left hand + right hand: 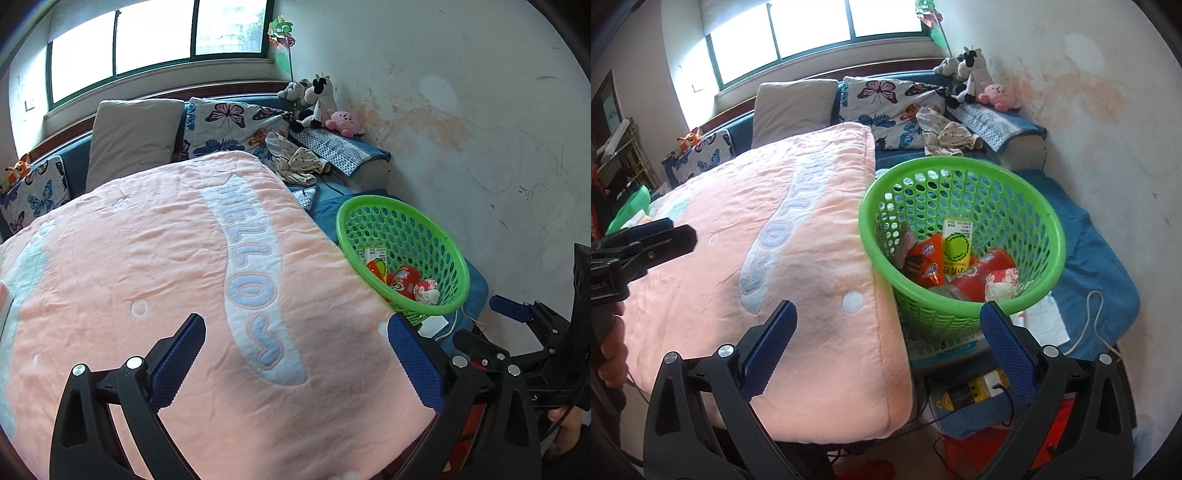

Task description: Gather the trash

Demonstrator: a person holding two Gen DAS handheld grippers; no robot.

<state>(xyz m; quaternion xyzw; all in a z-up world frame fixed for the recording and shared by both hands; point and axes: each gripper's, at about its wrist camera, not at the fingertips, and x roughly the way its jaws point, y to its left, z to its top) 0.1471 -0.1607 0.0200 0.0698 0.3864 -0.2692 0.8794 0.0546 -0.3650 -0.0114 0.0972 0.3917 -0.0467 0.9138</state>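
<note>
Both our left gripper (295, 363) and right gripper (888, 349) hang wide apart, empty — the trash (945, 264) sits in the green basket (1030, 295), light crinkly wrappers we'd pinch by an edge.

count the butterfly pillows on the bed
2 in view. One butterfly pillow leans at the head of the bed, right of the plain grey pillow. The other butterfly pillow sits at the far left edge. More may be hidden behind the pink blanket.
</note>
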